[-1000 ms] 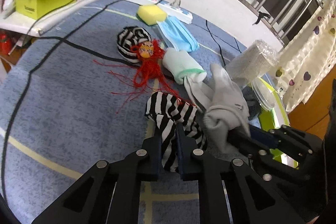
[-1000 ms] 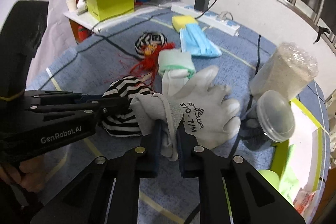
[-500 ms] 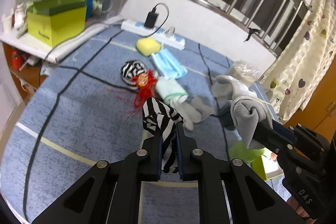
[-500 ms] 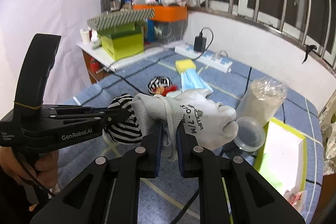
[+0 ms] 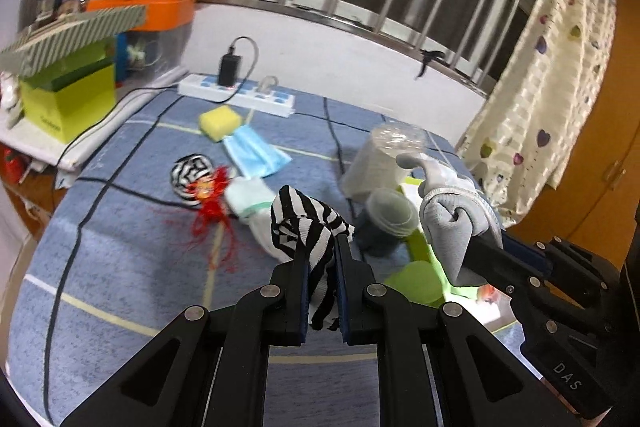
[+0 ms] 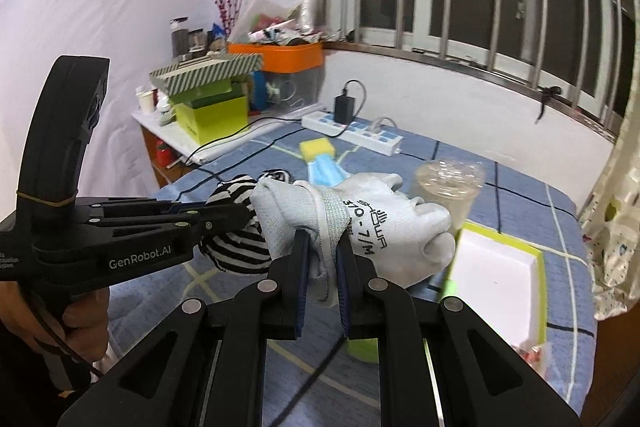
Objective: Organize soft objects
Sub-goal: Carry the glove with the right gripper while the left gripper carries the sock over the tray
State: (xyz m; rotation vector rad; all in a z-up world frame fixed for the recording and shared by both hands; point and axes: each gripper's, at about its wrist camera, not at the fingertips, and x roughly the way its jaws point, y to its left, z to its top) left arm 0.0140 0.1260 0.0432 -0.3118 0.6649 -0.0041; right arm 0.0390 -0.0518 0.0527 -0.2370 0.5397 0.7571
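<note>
A blue checked cloth-covered surface (image 5: 120, 251) spreads beneath two raised black claws. Ahead of the left claw (image 5: 322, 267) lie a white power strip (image 5: 240, 97), a clear plastic cup (image 5: 380, 163), a light blue face mask (image 5: 256, 153), a yellow sponge (image 5: 220, 123) and a rolled white-and-green sock (image 5: 246, 199). The right claw (image 6: 322, 267) is clenched on the cuff of a white knit work glove (image 6: 380, 227), held aloft to the right of the left claw. The left claw grips a black-and-white striped fabric piece (image 5: 308, 227) between its fingers, lifted clear of the cloth. A second striped bundle with red yarn (image 5: 196, 179) rests ahead and left of it.
</note>
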